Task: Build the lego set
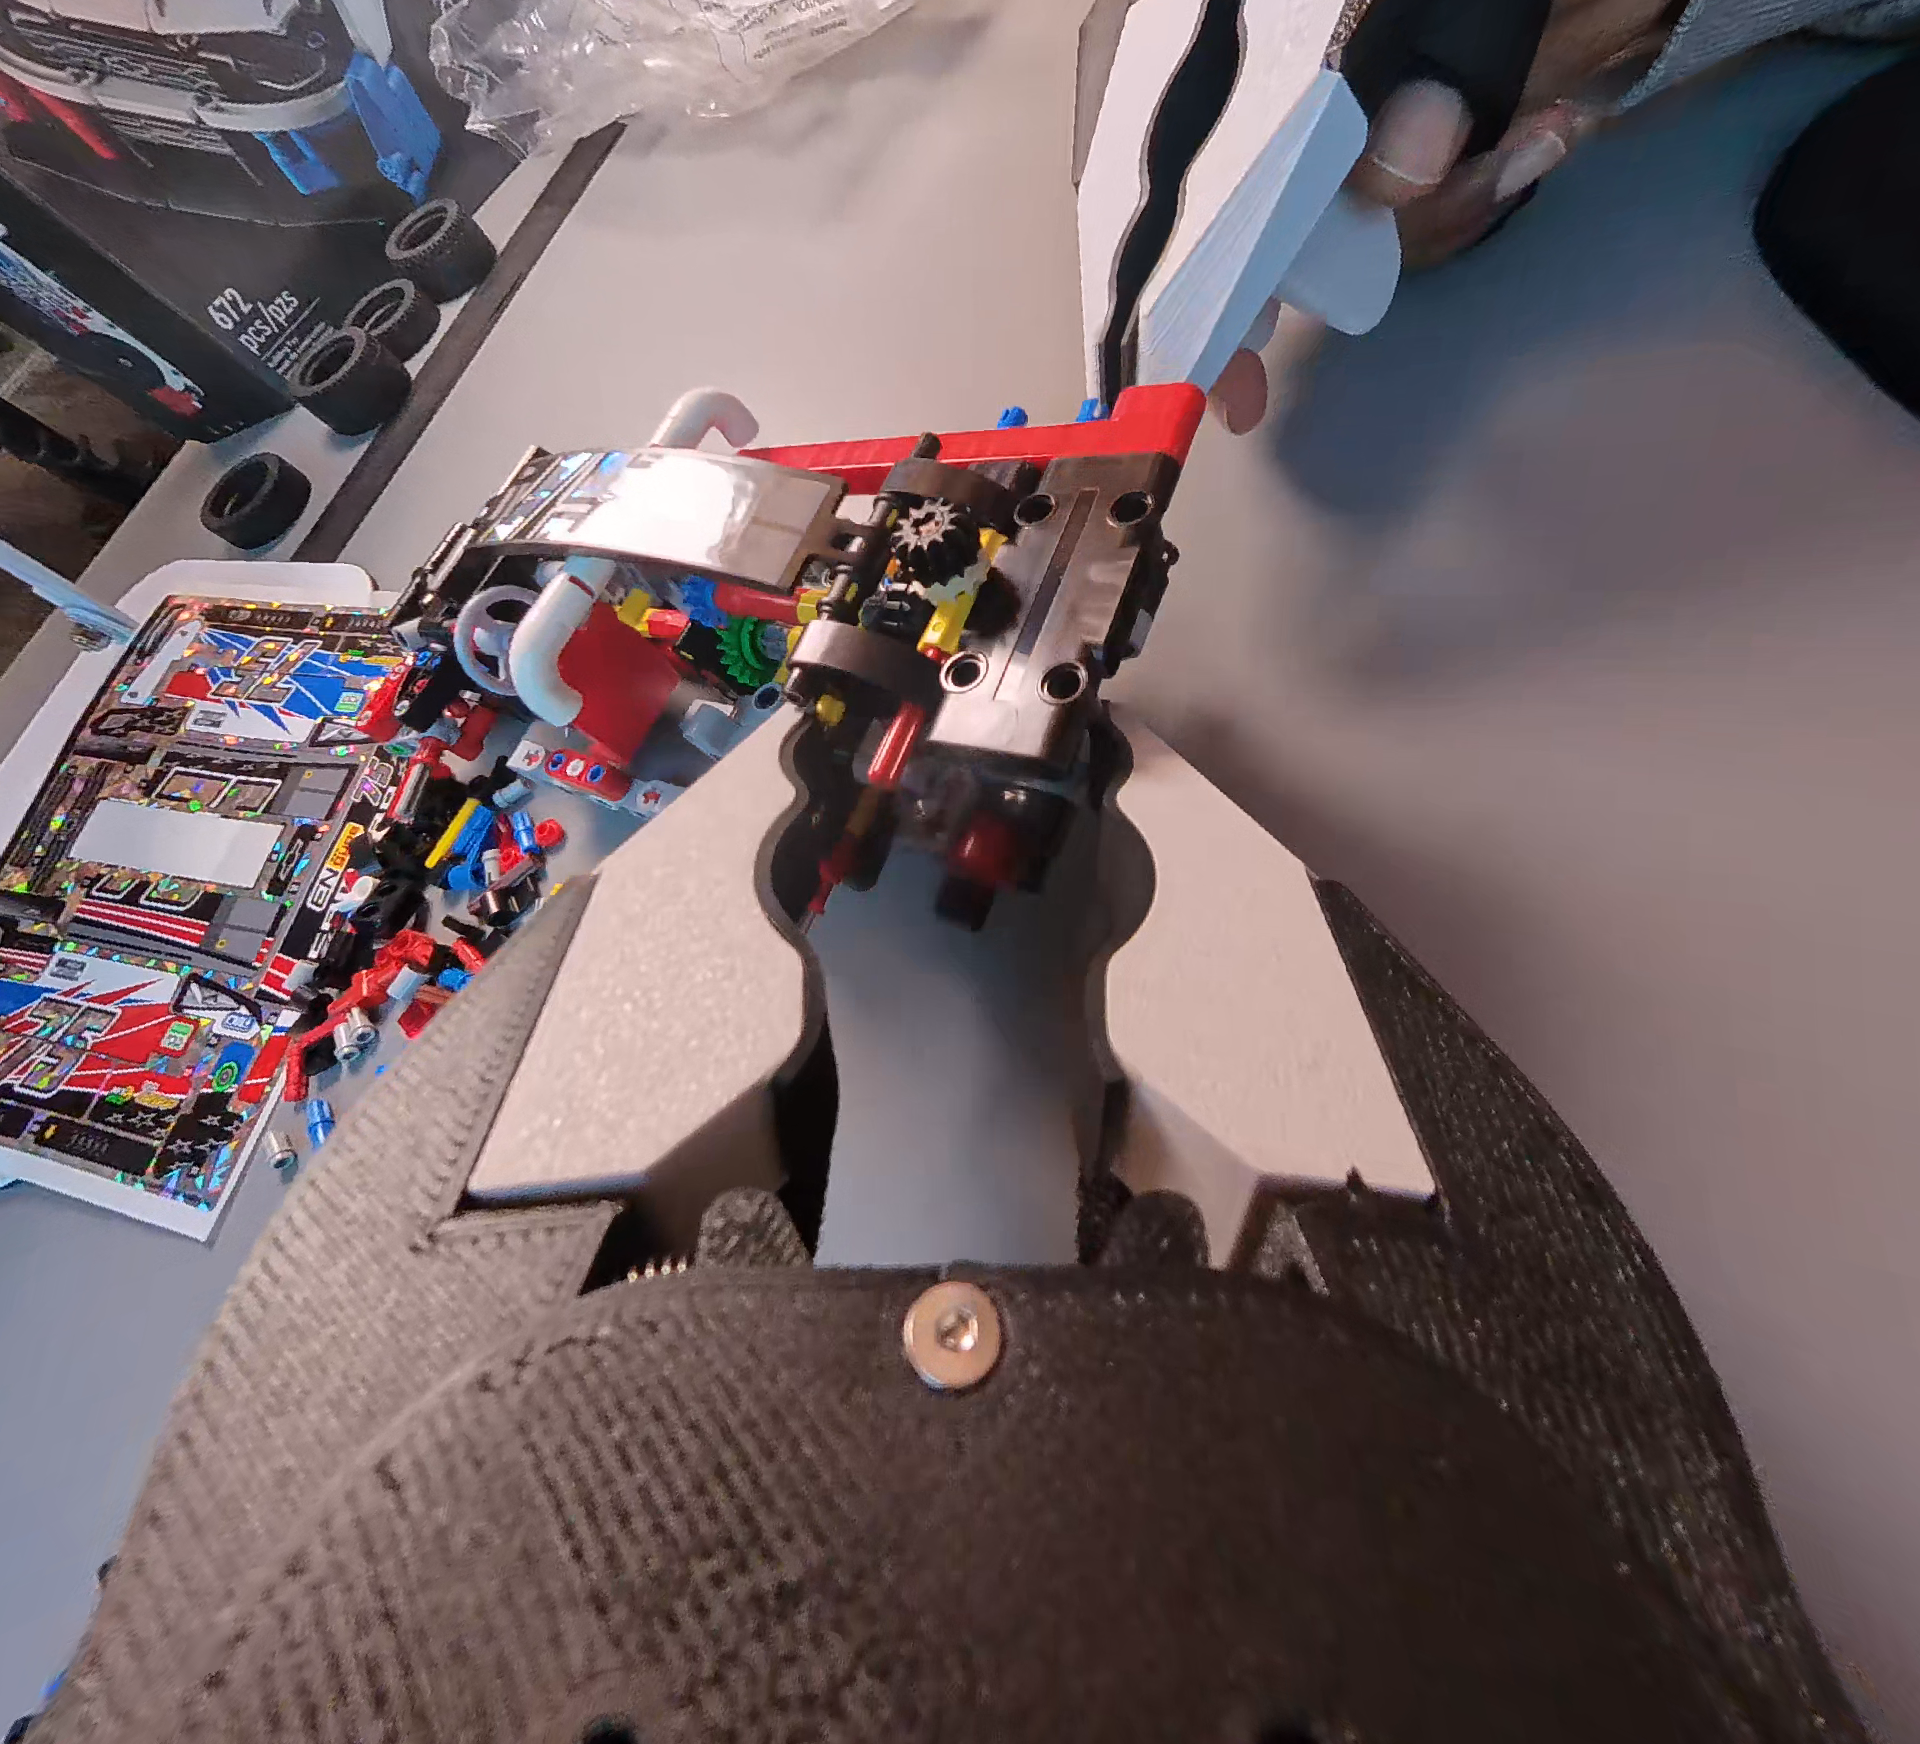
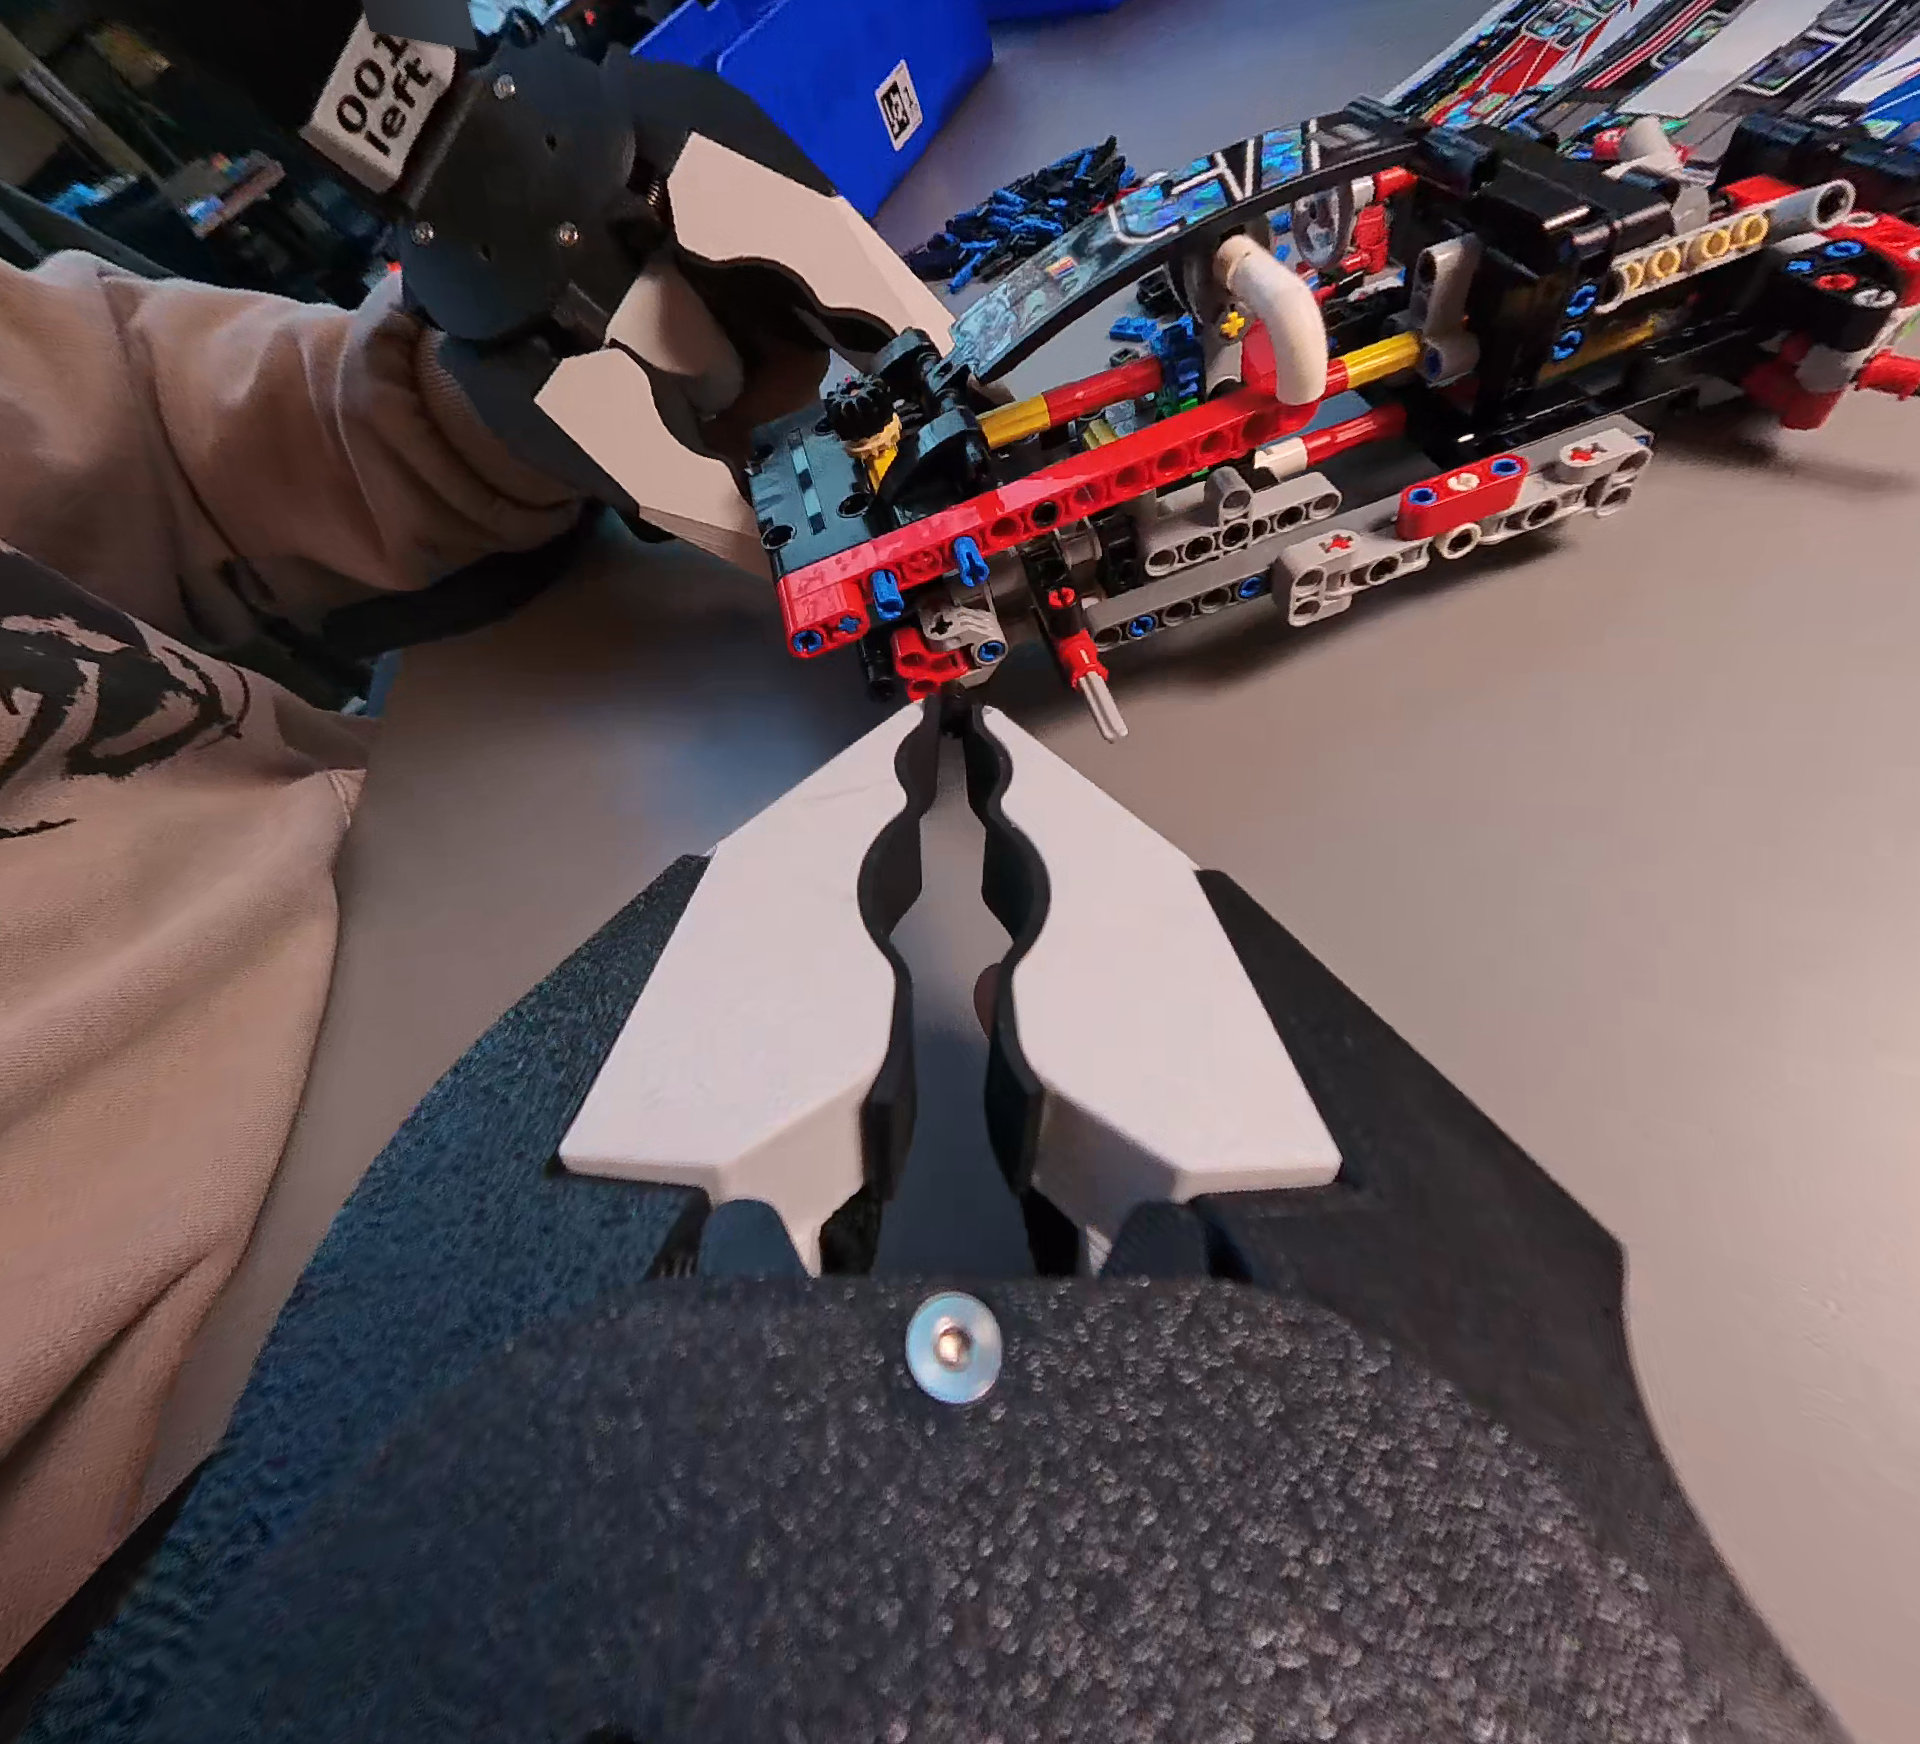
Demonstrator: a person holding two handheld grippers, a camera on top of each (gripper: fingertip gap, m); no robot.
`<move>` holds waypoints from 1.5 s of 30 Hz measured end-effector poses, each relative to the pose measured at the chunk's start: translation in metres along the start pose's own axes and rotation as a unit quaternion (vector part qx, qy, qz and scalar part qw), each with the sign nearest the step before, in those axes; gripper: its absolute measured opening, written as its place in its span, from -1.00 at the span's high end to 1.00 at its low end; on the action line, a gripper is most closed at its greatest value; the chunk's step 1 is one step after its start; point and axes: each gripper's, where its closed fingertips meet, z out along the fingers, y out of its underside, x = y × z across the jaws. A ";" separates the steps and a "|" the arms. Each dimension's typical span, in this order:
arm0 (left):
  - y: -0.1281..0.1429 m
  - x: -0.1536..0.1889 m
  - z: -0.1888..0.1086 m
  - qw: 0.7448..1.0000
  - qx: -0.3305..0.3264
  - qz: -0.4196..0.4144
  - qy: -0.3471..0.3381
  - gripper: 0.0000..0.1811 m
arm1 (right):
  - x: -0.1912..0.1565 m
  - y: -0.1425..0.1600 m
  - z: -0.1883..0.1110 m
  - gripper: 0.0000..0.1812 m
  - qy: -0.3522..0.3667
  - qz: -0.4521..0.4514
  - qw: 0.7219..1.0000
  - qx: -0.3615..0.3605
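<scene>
The half-built lego car (image 1: 727, 572) lies on the grey table, with a black curved stickered roof, red beams, gears and white tubes. My left gripper (image 1: 945, 759) is shut on the black block at the car's near end. In the right wrist view the car (image 2: 1299, 406) stretches to the right and the left gripper (image 2: 831, 437) clamps its left end. My right gripper (image 2: 951, 718) has its tips nearly together on a small black piece, pressed against the lower corner of the car under the long red beam (image 2: 1039, 510). It also shows in the left wrist view (image 1: 1164, 364), at the red beam's end.
A sticker sheet (image 1: 156, 863) and a heap of loose small pieces (image 1: 457, 863) lie left of the car. Black tyres (image 1: 255, 499) and the set's box (image 1: 156, 136) stand beyond, with clear bags (image 1: 675, 1). Blue bins (image 2: 862, 32) and a pile of blue and black pins (image 2: 1039, 198) lie behind. Left tips to right tips: about 6 centimeters.
</scene>
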 end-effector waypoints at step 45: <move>0.005 -0.002 -0.020 0.993 -0.022 0.085 -0.084 0.70 | -0.008 -0.016 -0.009 0.99 -0.002 -0.015 0.998 0.069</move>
